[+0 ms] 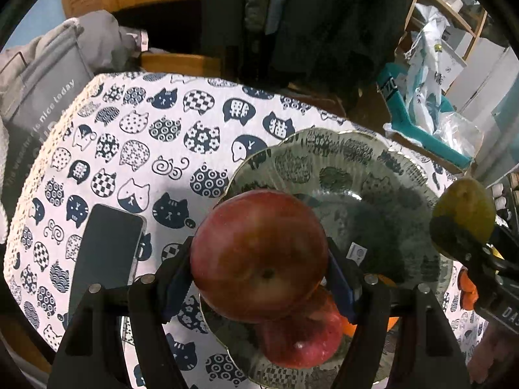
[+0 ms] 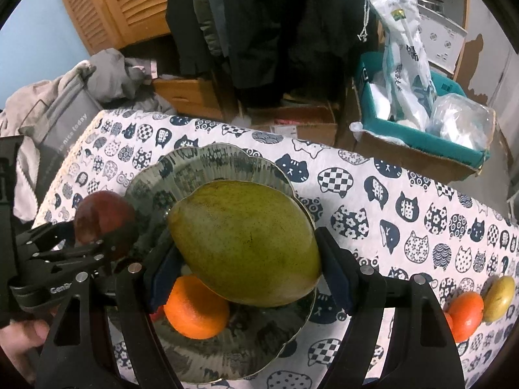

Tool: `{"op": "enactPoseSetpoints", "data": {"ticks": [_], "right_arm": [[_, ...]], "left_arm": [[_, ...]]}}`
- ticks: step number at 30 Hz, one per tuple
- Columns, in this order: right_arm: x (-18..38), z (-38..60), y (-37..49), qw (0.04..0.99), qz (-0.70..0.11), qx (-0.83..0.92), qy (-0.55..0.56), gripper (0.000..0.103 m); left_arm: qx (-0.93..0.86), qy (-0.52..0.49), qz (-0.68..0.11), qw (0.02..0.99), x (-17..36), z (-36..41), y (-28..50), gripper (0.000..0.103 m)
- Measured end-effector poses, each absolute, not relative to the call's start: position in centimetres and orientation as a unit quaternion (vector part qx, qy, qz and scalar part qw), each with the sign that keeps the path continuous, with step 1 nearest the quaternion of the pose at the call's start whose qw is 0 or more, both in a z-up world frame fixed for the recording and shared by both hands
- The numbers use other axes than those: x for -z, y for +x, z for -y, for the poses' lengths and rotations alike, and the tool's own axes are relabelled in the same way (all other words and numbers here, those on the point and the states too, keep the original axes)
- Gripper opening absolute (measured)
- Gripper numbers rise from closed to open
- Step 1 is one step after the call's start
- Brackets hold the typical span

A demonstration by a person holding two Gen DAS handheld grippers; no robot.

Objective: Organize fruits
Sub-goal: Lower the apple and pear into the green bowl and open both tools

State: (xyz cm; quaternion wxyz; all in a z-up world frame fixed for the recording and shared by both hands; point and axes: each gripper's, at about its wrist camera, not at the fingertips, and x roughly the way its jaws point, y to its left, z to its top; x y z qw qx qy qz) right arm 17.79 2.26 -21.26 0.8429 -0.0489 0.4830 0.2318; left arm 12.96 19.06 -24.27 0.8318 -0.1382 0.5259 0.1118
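My left gripper is shut on a red apple and holds it above the near edge of a glass plate. A second red apple lies on the plate below it, beside an orange. My right gripper is shut on a green mango above the same plate, over an orange. The mango also shows in the left wrist view. The held apple also shows in the right wrist view.
The table wears a cat-print cloth. A dark phone lies left of the plate. An orange fruit and a yellow fruit lie on the cloth at the right. A teal box stands beyond the table.
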Motion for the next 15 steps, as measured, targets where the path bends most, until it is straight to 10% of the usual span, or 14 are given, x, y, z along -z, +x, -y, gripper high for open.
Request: {"op": "enactPoseSetpoints", "data": {"ticks": [15], "right_arm": [[21.5, -1.9, 18.2, 0.841, -0.488, -0.227, -0.044, 0.078]], "left_arm": [[-0.104, -0.101, -0.536, 0.832, 25.1, -18.2, 14.2, 0.081]]}}
